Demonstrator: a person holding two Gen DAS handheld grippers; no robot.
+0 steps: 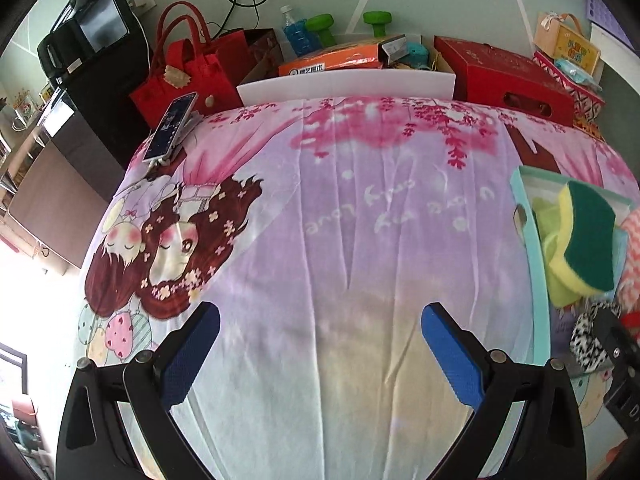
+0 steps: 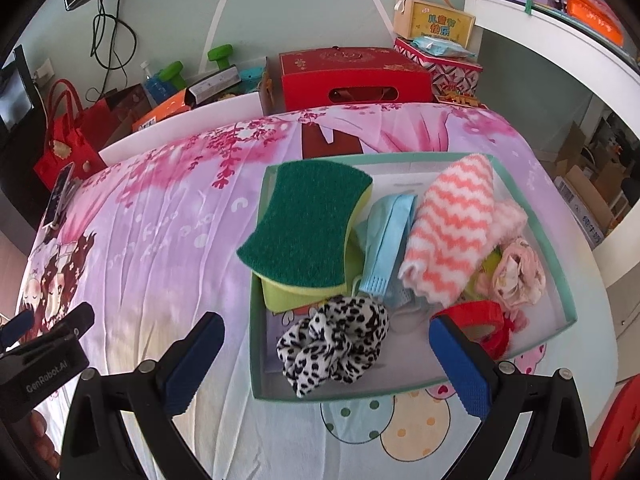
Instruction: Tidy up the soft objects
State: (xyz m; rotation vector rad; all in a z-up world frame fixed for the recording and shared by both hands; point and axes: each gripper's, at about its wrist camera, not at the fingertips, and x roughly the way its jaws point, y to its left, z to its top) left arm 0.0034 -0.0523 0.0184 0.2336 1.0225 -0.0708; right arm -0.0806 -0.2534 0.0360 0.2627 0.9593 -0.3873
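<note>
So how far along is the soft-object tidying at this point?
Looks nearly finished. The teal box already holds the green sponge, striped cloth, blue cloth, leopard-print scrunchie, pink scrunchie and a red item. Nothing is in hand: the left tongs and right tongs are open and empty. No loose soft items show on the bedsheet.
</note>
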